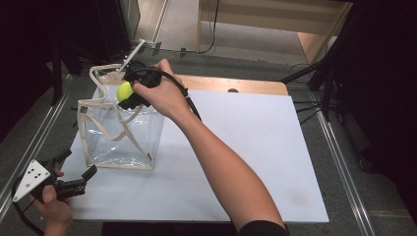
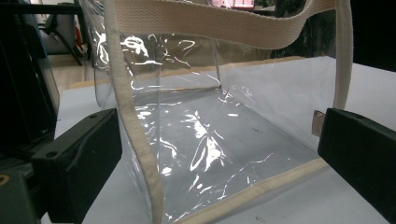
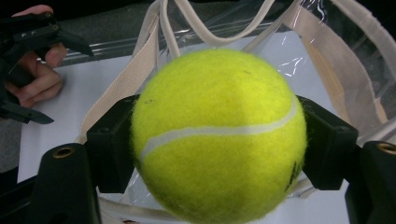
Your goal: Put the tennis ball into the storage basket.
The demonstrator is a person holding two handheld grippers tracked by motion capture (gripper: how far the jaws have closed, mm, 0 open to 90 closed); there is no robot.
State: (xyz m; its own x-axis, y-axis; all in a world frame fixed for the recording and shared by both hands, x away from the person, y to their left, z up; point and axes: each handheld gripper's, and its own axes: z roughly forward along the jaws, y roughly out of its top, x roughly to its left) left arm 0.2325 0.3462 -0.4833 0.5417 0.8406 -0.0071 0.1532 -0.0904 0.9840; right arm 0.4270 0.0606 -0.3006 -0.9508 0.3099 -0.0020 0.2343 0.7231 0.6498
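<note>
A clear plastic tote bag [image 1: 120,135] with cream straps and trim stands open at the left of the white table [image 1: 255,147]. My right gripper [image 1: 129,93] hangs over the bag's open top, shut on a yellow-green tennis ball [image 1: 124,90]. In the right gripper view the ball [image 3: 219,133] sits squeezed between both black jaws, with the bag's mouth [image 3: 327,60] below it. My left gripper [image 1: 78,174] is open near the bag's front left corner. In the left gripper view the bag's corner seam [image 2: 135,140] stands between the wide-apart jaws, untouched.
A wooden strip [image 1: 236,84] runs along the table's far edge. Metal rails [image 1: 339,157] flank the table on the grey floor. Dark stands and cables [image 1: 314,93] sit at the right. The bag's handles [image 1: 98,78] loop up at the far left.
</note>
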